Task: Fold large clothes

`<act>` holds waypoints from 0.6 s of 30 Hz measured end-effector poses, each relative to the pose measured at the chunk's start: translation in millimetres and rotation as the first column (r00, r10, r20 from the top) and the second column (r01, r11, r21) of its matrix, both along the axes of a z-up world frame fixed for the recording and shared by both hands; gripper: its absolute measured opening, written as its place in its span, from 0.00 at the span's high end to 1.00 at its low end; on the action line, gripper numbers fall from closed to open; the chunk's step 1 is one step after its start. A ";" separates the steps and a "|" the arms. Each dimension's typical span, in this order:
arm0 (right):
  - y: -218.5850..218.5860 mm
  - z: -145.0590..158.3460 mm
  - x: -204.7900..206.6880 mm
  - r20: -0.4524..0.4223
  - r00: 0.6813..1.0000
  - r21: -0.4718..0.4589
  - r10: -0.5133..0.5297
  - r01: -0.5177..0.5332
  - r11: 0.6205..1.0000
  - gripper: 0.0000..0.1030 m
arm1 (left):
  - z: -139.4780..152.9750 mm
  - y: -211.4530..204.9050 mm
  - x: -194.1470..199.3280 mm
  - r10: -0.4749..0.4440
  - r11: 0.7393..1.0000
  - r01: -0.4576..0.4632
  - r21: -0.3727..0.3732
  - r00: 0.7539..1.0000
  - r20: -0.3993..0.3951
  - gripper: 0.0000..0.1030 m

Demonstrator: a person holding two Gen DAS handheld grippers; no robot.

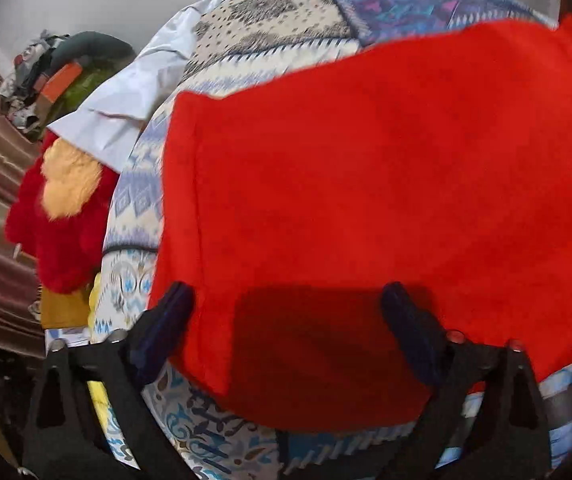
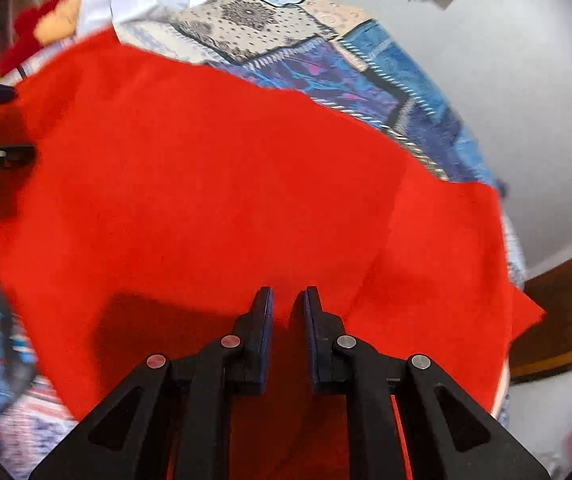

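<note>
two grippers over the red garment (image 1: 365,184): our left gripper (image 1: 286,300) spread, right gripper (image 2: 287,300) pinching cloth; we should align edges with the bedspread (image 1: 270,28) edge.

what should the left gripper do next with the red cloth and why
Probably lower the left gripper and close it on the near edge of the red cloth. Its jaws stand wide open above the cloth with nothing between them, while the right gripper looks nearly shut. The cloth lies spread on the patterned bedspread, not yet folded.

you'll find no readable text, label or number anywhere; blur may be hiding small print.
</note>
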State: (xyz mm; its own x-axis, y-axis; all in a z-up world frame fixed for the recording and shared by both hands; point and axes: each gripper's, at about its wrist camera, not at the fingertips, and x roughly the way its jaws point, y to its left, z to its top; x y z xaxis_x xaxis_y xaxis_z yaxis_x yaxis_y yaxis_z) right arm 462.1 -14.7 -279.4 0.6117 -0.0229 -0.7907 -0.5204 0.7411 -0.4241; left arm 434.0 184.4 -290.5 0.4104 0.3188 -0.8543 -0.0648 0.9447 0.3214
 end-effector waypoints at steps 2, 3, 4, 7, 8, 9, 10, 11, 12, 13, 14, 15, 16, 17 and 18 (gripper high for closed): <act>-5.2 -1.0 -7.6 0.047 0.999 -0.040 -0.015 0.016 0.999 0.90 | -1.8 0.7 -8.0 -0.016 1.000 0.015 0.027 1.000 0.019 0.00; -9.3 -0.5 -8.0 0.054 0.998 -0.052 -0.024 0.027 0.998 0.90 | -1.9 0.1 -12.3 -0.021 0.998 0.019 0.052 1.000 0.023 0.00; -14.6 0.7 -8.6 0.061 0.997 -0.063 -0.036 0.040 0.997 0.90 | -1.8 -0.1 -14.7 -0.021 0.998 0.020 0.060 1.000 0.023 0.00; -40.0 4.4 -7.3 0.045 0.996 -0.054 -0.082 0.084 0.995 0.90 | -0.4 6.0 -23.4 0.001 0.999 -0.002 0.055 1.000 0.021 0.00; -50.9 5.9 -6.8 0.030 0.994 -0.041 -0.108 0.109 0.993 0.90 | -0.3 10.7 -26.1 0.016 0.999 -0.017 0.050 1.000 0.021 0.00; -57.5 7.2 -5.6 0.033 0.991 -0.046 -0.129 0.131 0.990 0.90 | -0.2 14.8 -27.7 0.025 0.999 -0.026 0.045 0.999 0.024 0.00; -66.8 8.9 -6.2 0.037 0.990 -0.041 -0.139 0.141 0.989 0.90 | 0.2 18.4 -31.7 0.035 0.999 -0.036 0.036 0.999 0.027 0.00; -77.5 10.8 -8.2 0.030 0.989 -0.031 -0.145 0.146 0.989 0.90 | 1.3 21.7 -35.8 0.046 0.999 -0.047 0.022 0.998 0.031 0.00; -85.5 12.3 -9.9 0.024 0.987 -0.024 -0.159 0.159 0.987 0.90 | 2.7 24.9 -38.8 0.058 0.998 -0.059 0.008 0.998 0.032 0.00; -93.1 13.4 -12.1 0.024 0.985 -0.026 -0.172 0.173 0.985 0.90 | 3.4 26.7 -40.8 0.066 0.998 -0.066 0.001 0.997 0.031 0.00; -100.3 14.8 -15.8 0.035 0.985 -0.029 -0.171 0.172 0.985 0.90 | 4.1 27.9 -43.1 0.074 0.997 -0.074 -0.004 0.997 0.029 0.00; -104.2 15.8 -19.9 0.042 0.986 -0.031 -0.164 0.166 0.986 0.90 | 4.1 28.5 -45.3 0.079 0.997 -0.079 -0.006 0.997 0.026 0.00; -111.0 15.5 -24.1 0.061 0.983 -0.055 -0.173 0.177 0.983 0.90 | 3.9 28.6 -47.3 0.083 0.997 -0.083 -0.007 0.996 0.025 0.00; -118.6 12.7 -26.3 0.073 0.978 -0.088 -0.194 0.200 0.976 0.90 | 4.3 29.6 -49.6 0.087 0.996 -0.087 -0.011 0.996 0.024 0.00; -124.2 10.5 -27.4 0.069 0.976 -0.100 -0.205 0.212 0.972 0.90 | 5.0 30.9 -52.1 0.095 0.995 -0.095 -0.017 0.995 0.022 0.00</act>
